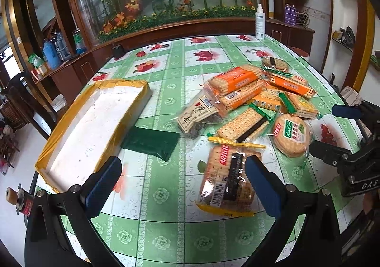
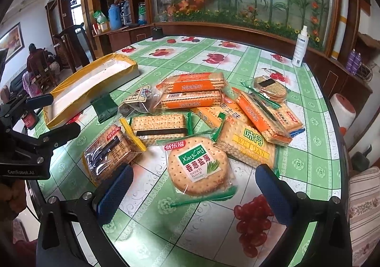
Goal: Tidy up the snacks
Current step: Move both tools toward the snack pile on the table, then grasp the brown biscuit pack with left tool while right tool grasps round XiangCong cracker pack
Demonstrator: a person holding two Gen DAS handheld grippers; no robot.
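Snacks unsorted, tray bare

Biscuit packets (image 2: 213,112) lie heaped at the centre of the table (image 2: 315,155), none in the yellow-edged tray (image 1: 90,124) at left of frame. Left gripper (image 1: 182,186) and right gripper (image 2: 192,193) both hover with fingers spread wide, holding nothing. Sorting looks barely begun; every packet remains to be placed

Free: bare tabletop (image 1: 166,231) near the edge, and between tray (image 1: 90,129) and snack pile (image 1: 256,100).
Obstacles: green packet (image 1: 152,142) beside tray; spray bottle (image 1: 260,22) far edge.
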